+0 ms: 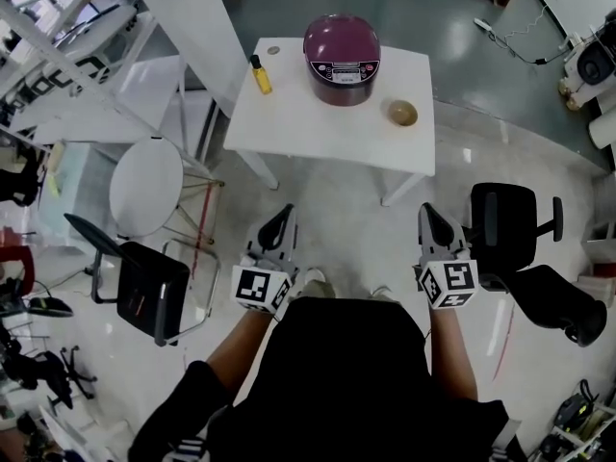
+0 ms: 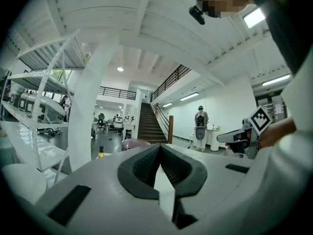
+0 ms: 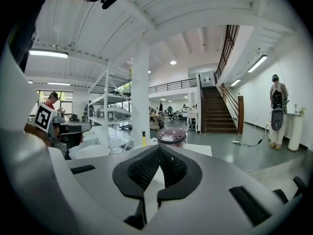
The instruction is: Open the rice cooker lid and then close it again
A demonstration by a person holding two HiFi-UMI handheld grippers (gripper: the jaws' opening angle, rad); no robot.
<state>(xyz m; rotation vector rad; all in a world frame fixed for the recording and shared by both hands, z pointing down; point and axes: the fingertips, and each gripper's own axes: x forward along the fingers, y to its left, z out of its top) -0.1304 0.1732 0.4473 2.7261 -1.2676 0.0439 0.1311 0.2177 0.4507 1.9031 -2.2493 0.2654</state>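
A maroon rice cooker (image 1: 342,59) with its lid down stands at the far side of a white table (image 1: 327,128). It shows small in the right gripper view (image 3: 172,135) and just peeks over the left gripper's body (image 2: 133,143). Both grippers hang in the air well short of the table. My left gripper (image 1: 279,221) is shut and holds nothing. My right gripper (image 1: 429,217) is shut too, with nothing between its pads (image 3: 146,168).
On the table stand a yellow bottle (image 1: 260,74), a small wooden bowl (image 1: 402,113) and a small disc (image 1: 273,51). A white round stool (image 1: 146,187) and a black chair (image 1: 154,292) stand left of me. A black office chair (image 1: 510,224) stands right. A white pillar (image 1: 197,27) rises behind the table's left corner.
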